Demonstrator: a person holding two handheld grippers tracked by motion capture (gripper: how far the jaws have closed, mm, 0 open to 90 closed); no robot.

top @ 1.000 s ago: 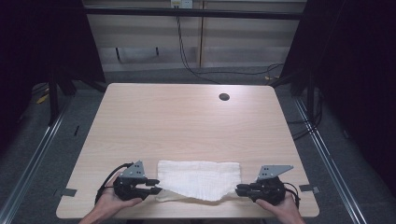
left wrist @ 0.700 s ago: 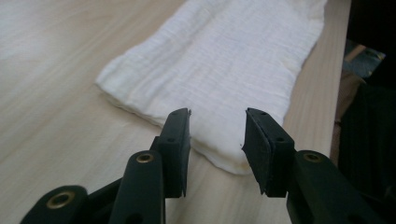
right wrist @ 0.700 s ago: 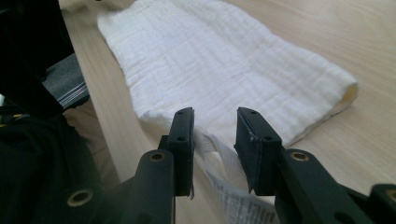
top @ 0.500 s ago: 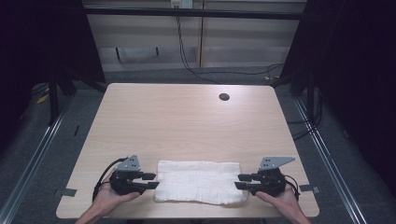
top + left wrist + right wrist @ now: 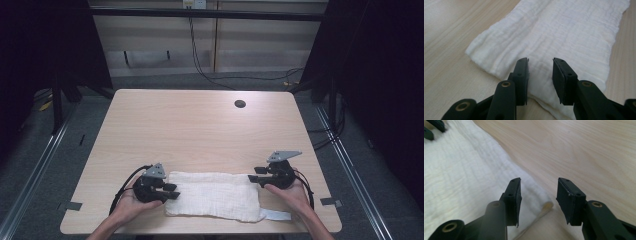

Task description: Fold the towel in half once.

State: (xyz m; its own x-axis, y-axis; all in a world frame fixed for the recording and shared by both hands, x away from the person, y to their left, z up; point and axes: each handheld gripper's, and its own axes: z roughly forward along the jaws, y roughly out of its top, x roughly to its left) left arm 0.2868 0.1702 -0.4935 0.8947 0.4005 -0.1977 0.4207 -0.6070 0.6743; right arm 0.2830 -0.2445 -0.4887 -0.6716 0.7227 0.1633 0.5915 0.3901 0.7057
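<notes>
Lying flat along the table's (image 5: 200, 125) near edge, the folded white cloth (image 5: 212, 194) looks soft, light and floppy, best pinched at its 2 short ends, where the left gripper (image 5: 169, 190) and right gripper (image 5: 253, 174) hover spread, holding nothing.
</notes>
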